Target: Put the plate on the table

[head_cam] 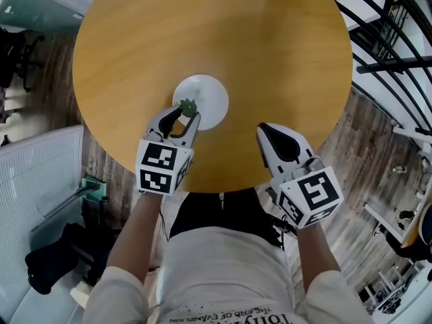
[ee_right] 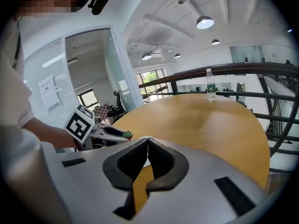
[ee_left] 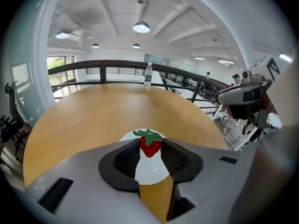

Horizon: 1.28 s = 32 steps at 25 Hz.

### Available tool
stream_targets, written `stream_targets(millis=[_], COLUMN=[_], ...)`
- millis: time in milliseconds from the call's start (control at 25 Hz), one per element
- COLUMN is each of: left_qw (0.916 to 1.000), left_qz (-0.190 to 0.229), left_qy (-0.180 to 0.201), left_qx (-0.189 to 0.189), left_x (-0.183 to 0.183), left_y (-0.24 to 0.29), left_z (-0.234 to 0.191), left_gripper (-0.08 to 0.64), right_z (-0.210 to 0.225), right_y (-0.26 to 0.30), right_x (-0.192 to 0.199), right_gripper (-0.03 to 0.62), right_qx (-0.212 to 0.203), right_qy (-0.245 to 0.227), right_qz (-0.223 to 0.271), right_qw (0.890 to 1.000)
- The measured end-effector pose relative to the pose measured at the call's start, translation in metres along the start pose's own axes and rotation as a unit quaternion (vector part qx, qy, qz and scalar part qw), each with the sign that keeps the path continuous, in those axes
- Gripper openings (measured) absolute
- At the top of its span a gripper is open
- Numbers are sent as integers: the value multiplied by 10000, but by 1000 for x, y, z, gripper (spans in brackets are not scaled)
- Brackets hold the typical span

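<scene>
A white plate lies flat near the front of the round wooden table. My left gripper hovers at the plate's near-left rim, shut on a small red strawberry with green leaves. In the left gripper view the strawberry sits pinched between the pad tips, with the plate showing below it. My right gripper hangs over the table's front edge to the right of the plate, shut with nothing in it; its tips meet.
A water bottle stands at the table's far edge, also seen in the right gripper view as a bottle. A black railing curves round the right side. A white slatted partition stands at the lower left.
</scene>
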<state>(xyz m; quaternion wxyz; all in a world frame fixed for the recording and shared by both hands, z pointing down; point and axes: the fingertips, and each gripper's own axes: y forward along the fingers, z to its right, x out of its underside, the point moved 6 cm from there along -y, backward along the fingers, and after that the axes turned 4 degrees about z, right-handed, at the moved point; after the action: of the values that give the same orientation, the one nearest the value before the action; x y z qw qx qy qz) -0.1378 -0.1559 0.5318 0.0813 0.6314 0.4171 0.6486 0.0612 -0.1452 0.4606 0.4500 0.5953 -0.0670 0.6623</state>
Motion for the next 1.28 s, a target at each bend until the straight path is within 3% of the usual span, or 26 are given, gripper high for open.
stream_targets(millis=[480,1280], left_qw=[9957,9873], left_qz=[-665,-1162], left_qy=[645,1077], left_qx=[39,-70], left_x=[18,33], left_y=[47,73], left_z=[-3,2], left_gripper=[153,153], right_z=[14,26], right_y=[-1,-7], right_x=[12,23], right_gripper=[25,25], right_qx=[115,193], right_qy=[133,262], right_qz=[-85,-129], right_qw=[9998,9994])
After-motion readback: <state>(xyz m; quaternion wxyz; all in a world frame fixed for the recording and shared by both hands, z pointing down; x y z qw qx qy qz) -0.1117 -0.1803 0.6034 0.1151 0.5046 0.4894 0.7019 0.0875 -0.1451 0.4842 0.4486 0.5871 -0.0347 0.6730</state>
